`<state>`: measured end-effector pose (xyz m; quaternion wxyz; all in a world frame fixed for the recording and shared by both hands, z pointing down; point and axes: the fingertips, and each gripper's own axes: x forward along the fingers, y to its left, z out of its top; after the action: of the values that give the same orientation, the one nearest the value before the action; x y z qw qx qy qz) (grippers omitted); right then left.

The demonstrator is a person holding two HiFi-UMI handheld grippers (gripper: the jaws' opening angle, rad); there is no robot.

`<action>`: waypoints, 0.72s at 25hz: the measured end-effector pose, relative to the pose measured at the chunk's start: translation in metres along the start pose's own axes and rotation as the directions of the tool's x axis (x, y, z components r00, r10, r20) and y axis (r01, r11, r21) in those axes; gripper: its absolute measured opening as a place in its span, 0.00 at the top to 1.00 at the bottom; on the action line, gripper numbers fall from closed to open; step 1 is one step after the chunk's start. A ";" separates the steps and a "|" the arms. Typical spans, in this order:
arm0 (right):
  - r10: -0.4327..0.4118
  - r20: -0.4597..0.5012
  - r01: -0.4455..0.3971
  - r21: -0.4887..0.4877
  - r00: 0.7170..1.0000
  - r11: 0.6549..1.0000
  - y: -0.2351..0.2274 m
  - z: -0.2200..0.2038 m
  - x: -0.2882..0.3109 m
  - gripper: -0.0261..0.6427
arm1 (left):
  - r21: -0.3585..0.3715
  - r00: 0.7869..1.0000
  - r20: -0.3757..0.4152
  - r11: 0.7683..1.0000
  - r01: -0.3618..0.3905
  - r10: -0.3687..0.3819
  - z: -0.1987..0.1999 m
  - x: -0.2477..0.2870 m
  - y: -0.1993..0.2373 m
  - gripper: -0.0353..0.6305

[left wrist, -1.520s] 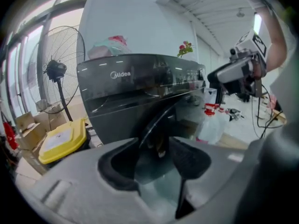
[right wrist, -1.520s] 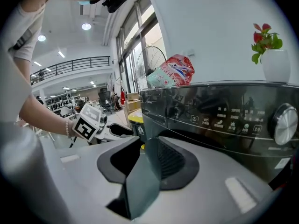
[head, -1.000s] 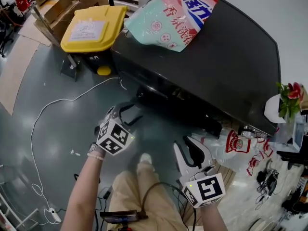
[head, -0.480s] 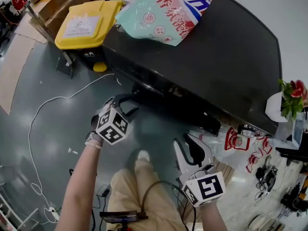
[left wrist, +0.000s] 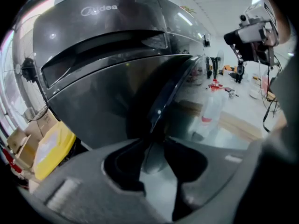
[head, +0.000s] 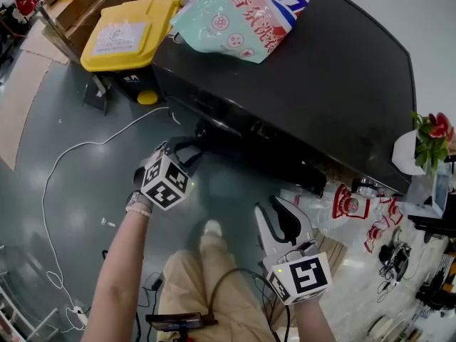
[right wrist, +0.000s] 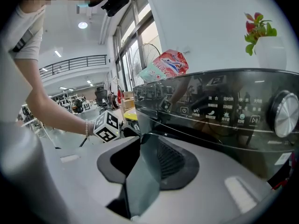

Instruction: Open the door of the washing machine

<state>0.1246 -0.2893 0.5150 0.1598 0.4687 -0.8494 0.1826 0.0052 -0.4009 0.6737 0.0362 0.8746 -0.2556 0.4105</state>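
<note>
Here, at the front of the dark washing machine (head: 320, 84), the left gripper (left wrist: 156, 141) had just been closing its jaws and pinched the curved edge of the door (left wrist: 107, 97). The right gripper (right wrist: 145, 136) hung just beside the machine's front, its jaws partly spread and empty.

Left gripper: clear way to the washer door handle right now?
Likely yes: the left gripper sits right at the door handle, its fingers have just been closing with the handle between them, and nothing else blocks it.
</note>
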 end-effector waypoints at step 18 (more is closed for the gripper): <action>-0.009 -0.062 0.009 -0.003 0.998 1.000 0.036 -0.010 -0.005 0.81 | -0.010 0.999 -0.035 1.000 0.020 -0.020 -0.018 -0.022 -0.025 0.78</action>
<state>0.0977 -0.2630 0.5162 0.1873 0.4664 -0.8422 0.1953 -0.0078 -0.3654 0.6732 0.0489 0.8696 -0.2482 0.4240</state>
